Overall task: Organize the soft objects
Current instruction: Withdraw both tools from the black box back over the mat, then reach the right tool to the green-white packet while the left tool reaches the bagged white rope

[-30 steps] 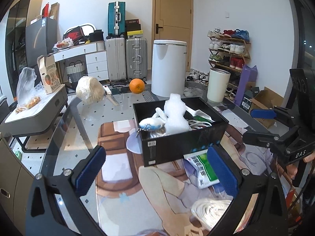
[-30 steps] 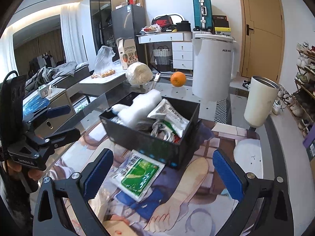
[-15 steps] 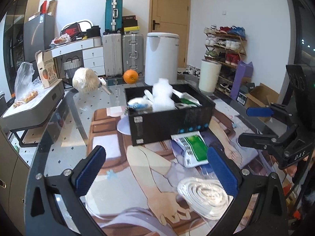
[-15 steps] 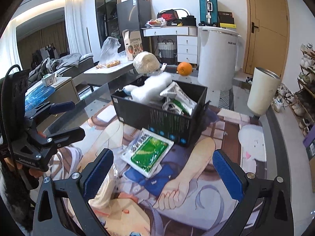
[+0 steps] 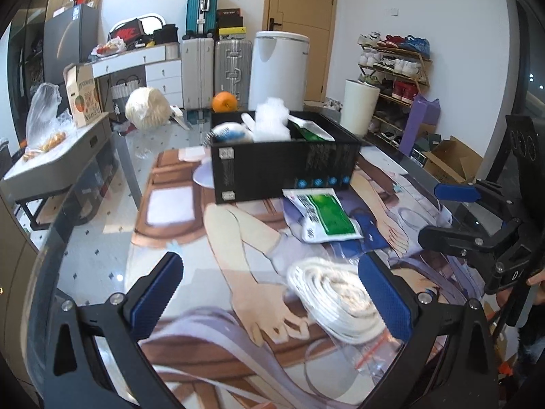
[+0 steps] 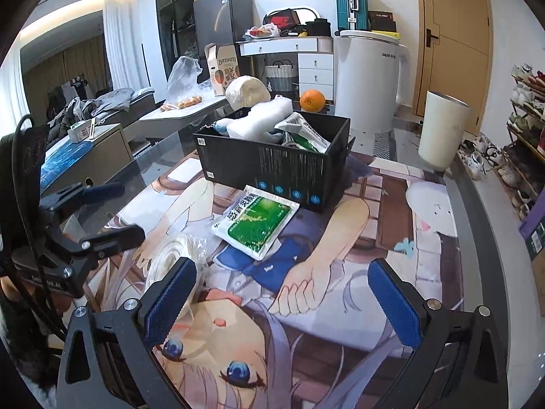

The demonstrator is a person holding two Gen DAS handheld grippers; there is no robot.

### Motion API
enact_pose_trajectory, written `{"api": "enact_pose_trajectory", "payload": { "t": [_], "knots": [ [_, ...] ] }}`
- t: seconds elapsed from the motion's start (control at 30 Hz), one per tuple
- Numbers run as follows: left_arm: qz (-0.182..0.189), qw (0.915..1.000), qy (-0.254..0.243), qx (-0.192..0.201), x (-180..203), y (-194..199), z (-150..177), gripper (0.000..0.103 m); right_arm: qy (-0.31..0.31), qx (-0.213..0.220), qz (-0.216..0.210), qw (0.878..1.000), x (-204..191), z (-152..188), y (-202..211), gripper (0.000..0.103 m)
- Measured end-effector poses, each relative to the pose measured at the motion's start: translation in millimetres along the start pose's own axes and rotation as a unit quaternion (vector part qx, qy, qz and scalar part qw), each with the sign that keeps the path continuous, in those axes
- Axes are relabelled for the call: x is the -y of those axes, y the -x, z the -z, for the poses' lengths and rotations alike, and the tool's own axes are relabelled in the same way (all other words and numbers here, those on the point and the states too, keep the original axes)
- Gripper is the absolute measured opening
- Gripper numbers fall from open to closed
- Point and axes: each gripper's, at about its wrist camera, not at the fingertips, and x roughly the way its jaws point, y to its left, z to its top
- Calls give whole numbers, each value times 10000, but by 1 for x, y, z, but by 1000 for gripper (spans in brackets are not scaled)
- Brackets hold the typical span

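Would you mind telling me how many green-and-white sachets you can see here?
2. One green-and-white sachet lies flat on the mat in front of the black box; another sachet stands inside the box. More may be hidden beneath the box's contents.

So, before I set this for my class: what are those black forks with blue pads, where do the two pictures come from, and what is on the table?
Each fork is a hand-held two-finger gripper with a camera looking along its fingers. One picture looks from the left gripper, one from the right gripper. Both are open and hold nothing. On the glass table stand a black cardboard box of soft items, a green-and-white flat packet and a bagged coil of white rope.
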Motion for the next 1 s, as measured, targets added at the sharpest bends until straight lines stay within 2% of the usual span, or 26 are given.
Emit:
{"api": "enact_pose_trajectory", "payload": {
  "t": [0.4,0.73,1.0],
  "knots": [
    [10,10000,-22,-93,34,-4,9,103,17,52,232,9997,0,15,17,102],
    [53,9987,207,-461,46,-26,10,103,-93,68,364,9993,11,18,21,102],
    [-91,9978,-55,-662,52,-35,16,103,-109,63,395,9991,13,19,21,102]
  ]
}}
